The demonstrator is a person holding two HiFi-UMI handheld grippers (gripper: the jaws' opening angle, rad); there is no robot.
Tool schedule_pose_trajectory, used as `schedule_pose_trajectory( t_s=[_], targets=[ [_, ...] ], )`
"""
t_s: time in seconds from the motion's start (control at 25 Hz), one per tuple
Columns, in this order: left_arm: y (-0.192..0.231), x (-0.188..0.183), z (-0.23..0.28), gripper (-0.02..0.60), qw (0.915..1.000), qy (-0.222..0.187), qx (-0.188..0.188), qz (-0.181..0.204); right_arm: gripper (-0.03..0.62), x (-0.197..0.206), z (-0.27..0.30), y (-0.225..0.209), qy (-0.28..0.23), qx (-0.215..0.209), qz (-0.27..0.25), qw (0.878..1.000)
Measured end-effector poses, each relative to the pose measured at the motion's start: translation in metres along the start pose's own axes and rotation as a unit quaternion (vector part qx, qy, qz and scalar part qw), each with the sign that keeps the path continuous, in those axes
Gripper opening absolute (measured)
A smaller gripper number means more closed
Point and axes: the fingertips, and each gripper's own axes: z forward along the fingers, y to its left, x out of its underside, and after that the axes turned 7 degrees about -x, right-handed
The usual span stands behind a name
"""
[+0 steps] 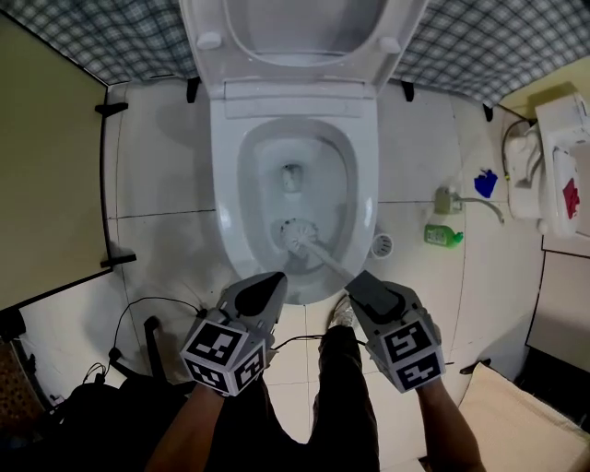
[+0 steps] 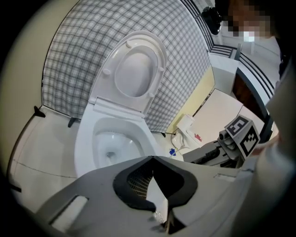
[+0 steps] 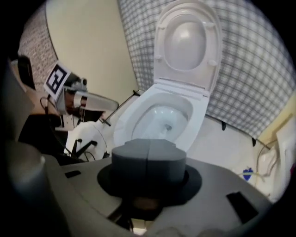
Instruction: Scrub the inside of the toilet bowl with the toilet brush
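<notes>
The white toilet [image 1: 226, 184] stands with seat and lid [image 1: 304, 28] raised. The toilet brush has its white bristle head [image 1: 297, 235] low on the near wall inside the bowl. Its pale handle [image 1: 324, 256] slants down-right into my right gripper [image 1: 358, 279], which is shut on it. My left gripper [image 1: 274, 279] hovers by the near rim, left of the handle, jaws together and empty. In the left gripper view the closed jaws [image 2: 152, 158] point at the bowl [image 2: 85, 139]. In the right gripper view the right gripper [image 3: 148, 146] hides the handle, with the bowl [image 3: 199, 115] beyond.
A green bottle [image 1: 443, 236], a floor drain [image 1: 382, 244] and a blue object [image 1: 486, 182] lie right of the toilet, near a white fixture [image 1: 553, 166]. A beige partition [image 1: 46, 166] closes the left side. Black cables [image 1: 138, 313] trail on the tiles. The person's leg [image 1: 346, 387] is below.
</notes>
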Motion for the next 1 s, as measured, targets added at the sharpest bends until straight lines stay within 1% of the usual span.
schedule_pose_trajectory(
  t_s=[0.08, 0.16, 0.24, 0.32, 0.44, 0.6, 0.68, 0.8, 0.92, 1.0],
  targets=[
    [-0.005, -0.003, -0.003, 0.009, 1.0000, 0.001, 0.000, 0.004, 0.163, -0.010, -0.011, -0.008, -0.037, -0.008, 0.040, 0.998],
    [-0.007, -0.009, -0.004, 0.009, 0.9999, 0.000, 0.000, 0.011, 0.163, -0.022, -0.025, -0.015, -0.071, -0.007, 0.060, 0.996],
    [-0.006, -0.022, -0.005, 0.008, 0.9996, -0.007, -0.002, 0.027, 0.163, -0.034, -0.041, -0.023, -0.115, -0.007, 0.081, 0.990],
    [-0.009, -0.040, -0.004, 0.008, 0.9988, -0.018, -0.002, 0.047, 0.163, -0.042, -0.062, -0.032, -0.166, -0.018, 0.116, 0.979],
    [-0.020, -0.060, 0.000, 0.008, 0.9970, -0.030, 0.001, 0.072, 0.163, -0.049, -0.098, -0.045, -0.234, -0.033, 0.158, 0.959],
    [-0.041, -0.069, 0.009, 0.008, 0.9956, -0.035, 0.008, 0.086, 0.163, -0.047, -0.142, -0.058, -0.298, -0.031, 0.160, 0.940],
    [-0.056, -0.062, 0.015, 0.008, 0.9953, -0.028, 0.018, 0.091, 0.163, -0.038, -0.161, -0.064, -0.320, -0.025, 0.162, 0.933],
    [-0.083, -0.045, 0.027, 0.009, 0.9941, -0.010, 0.040, 0.100, 0.163, -0.010, -0.183, -0.076, -0.334, -0.002, 0.185, 0.924],
    [-0.109, -0.027, 0.039, 0.008, 0.9923, 0.008, 0.061, 0.108, 0.163, 0.031, -0.193, -0.092, -0.332, 0.032, 0.224, 0.916],
    [-0.126, -0.016, 0.047, 0.008, 0.9904, 0.019, 0.075, 0.114, 0.163, 0.061, -0.193, -0.101, -0.321, 0.057, 0.249, 0.912]
  ],
)
